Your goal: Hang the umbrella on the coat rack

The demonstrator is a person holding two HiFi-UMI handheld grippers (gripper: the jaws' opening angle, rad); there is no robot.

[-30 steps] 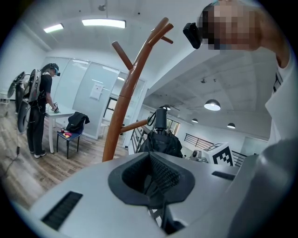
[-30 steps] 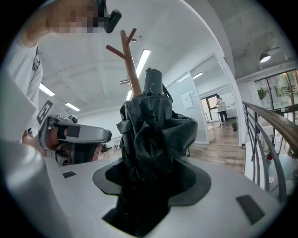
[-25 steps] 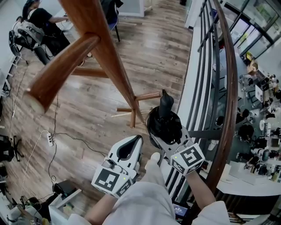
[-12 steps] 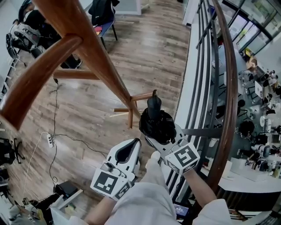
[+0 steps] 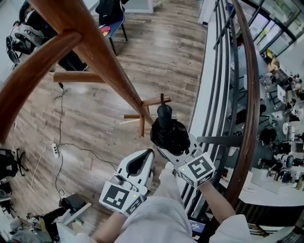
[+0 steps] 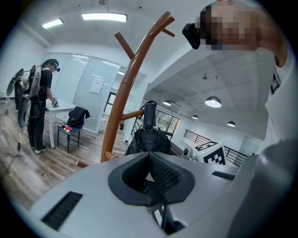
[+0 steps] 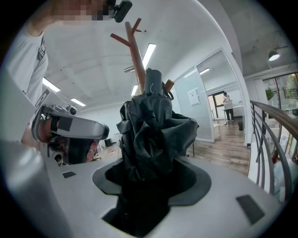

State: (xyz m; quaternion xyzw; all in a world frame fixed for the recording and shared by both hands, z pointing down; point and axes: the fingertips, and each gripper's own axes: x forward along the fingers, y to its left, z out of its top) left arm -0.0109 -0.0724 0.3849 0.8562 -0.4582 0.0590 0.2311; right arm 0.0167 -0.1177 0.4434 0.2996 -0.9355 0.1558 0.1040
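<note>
The wooden coat rack [image 5: 109, 66] slants across the head view from the upper left down to its foot, with a thick peg pointing left. My right gripper [image 5: 172, 144] is shut on the folded black umbrella [image 5: 169, 134], whose handle points toward the rack's foot. In the right gripper view the umbrella [image 7: 149, 135] fills the jaws, and the coat rack [image 7: 136, 51] rises behind it. My left gripper [image 5: 145, 154] hangs beside it on the left, pads together and holding nothing. The left gripper view shows the umbrella [image 6: 149, 135] in front of the coat rack [image 6: 122, 102].
A railing with a curved wooden handrail [image 5: 247, 95] runs down the right side, close to my right arm. A chair with a dark jacket [image 5: 111, 12] and a person [image 5: 23, 28] are at the far left. A power strip [image 5: 53, 150] with cable lies on the wood floor.
The rack's thick peg has slid left and up in the head view. The umbrella in my right gripper sits slightly further left, nearer the rack's foot. My left gripper has hardly moved.
</note>
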